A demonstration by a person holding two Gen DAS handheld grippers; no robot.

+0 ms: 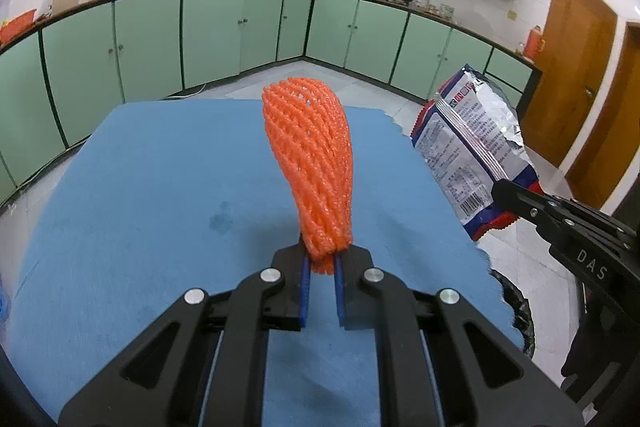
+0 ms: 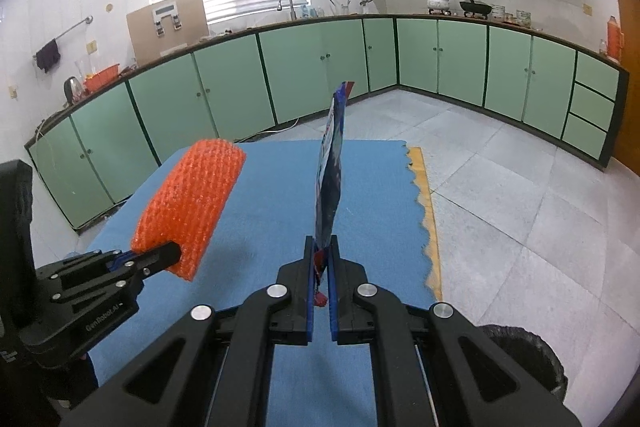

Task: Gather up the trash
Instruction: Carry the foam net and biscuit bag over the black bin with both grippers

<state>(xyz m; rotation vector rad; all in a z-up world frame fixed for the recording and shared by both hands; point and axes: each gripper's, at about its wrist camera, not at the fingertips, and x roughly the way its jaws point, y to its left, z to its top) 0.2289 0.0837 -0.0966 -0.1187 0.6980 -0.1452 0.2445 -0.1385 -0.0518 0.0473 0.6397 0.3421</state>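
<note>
Above blue mat: gripped orange net, wrapper.

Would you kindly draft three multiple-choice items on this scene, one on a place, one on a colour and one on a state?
1. Where is the bin?
A. On the floor, by the table's right edge
B. On the kitchen counter
C. On the blue mat

2. What colour is the foam net?
A. Green
B. Orange
C. White

3. What is the right gripper doing?
A. Hanging open and empty
B. Resting on the floor
C. Pinching a snack bag

Answers:
1 A: the bin stands on the floor tiles beside the table, in the right wrist view.
2 B: the foam net held in the left gripper is orange.
3 C: the right gripper has its fingers shut on the snack bag, which stands edge-on above them.
</note>
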